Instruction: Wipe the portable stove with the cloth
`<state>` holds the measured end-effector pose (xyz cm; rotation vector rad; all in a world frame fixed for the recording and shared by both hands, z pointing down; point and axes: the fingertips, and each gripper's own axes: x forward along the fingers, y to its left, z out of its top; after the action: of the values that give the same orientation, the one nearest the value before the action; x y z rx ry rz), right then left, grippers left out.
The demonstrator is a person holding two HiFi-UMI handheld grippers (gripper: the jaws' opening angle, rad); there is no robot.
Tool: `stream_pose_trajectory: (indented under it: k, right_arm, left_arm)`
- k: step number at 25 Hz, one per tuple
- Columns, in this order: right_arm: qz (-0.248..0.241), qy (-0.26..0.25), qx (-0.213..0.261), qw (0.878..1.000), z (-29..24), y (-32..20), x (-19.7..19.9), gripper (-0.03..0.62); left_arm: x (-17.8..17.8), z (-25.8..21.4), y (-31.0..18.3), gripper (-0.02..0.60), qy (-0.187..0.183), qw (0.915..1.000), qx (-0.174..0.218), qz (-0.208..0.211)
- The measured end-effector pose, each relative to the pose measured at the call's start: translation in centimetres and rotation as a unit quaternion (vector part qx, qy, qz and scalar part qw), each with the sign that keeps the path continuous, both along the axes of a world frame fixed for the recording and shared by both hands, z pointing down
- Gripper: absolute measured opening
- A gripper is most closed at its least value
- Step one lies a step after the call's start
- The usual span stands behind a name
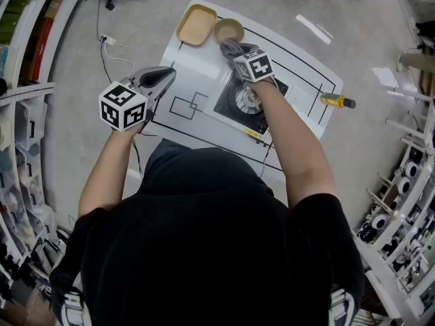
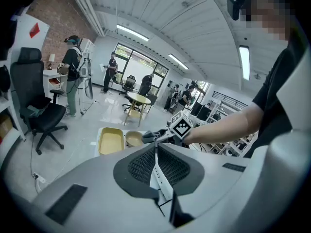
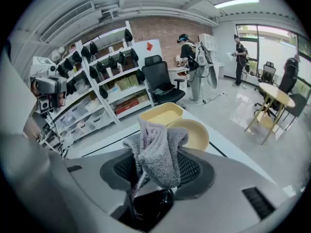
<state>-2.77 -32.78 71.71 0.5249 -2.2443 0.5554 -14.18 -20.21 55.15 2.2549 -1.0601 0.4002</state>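
The portable stove (image 1: 249, 100) is black with a round silver burner and sits on the white table (image 1: 197, 73). My right gripper (image 1: 231, 46) hovers over the stove's far edge, shut on a grey fluffy cloth (image 3: 158, 152) that bunches up between the jaws; the cloth (image 1: 233, 47) also shows in the head view. My left gripper (image 1: 163, 79) is held up to the left of the stove, over the table's left part, with its jaws pressed together and nothing in them. In the left gripper view the shut pads (image 2: 155, 166) fill the foreground.
A yellow rectangular tray (image 1: 196, 25) and a tan bowl (image 1: 230, 29) stand at the table's far end. A yellow-handled tool (image 1: 338, 101) lies on the floor to the right. Shelving lines both sides. A cable (image 1: 109, 49) runs along the floor on the left.
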Motion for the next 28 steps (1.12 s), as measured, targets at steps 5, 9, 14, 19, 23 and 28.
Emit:
stream_pose_trajectory:
  k: [5,9,14,19,23,28]
  right_arm:
    - [0.056,-0.04,-0.015,0.998,-0.2,-1.6,1.1,0.206]
    - [0.097,-0.058,-0.017,0.993,-0.5,-2.3,2.8,0.206]
    - [0.125,-0.061,-0.026,0.99,-0.4,-2.2,5.7,0.206]
    - [0.16,-0.064,-0.03,0.985,-0.3,-1.8,9.1,0.206]
    - [0.19,-0.071,-0.036,0.979,-0.1,-1.3,12.2,0.206]
    - [0.228,-0.077,-0.041,0.97,-0.3,-0.4,16.7,0.206]
  left_arm:
    - [0.3,0.1,-0.1,0.034,-0.002,1.0,-0.003,0.007]
    - [0.8,0.1,-0.3,0.034,-0.002,0.9999,-0.003,0.014]
    - [1.8,-0.1,-0.5,0.034,-0.001,0.9997,-0.002,0.025]
    - [3.1,-0.1,-0.8,0.034,0.0,0.9991,-0.005,0.041]
    - [4.5,-0.3,-1.4,0.034,0.001,0.9985,-0.001,0.055]
    - [6.8,-0.9,-1.8,0.034,0.002,0.9968,0.003,0.08]
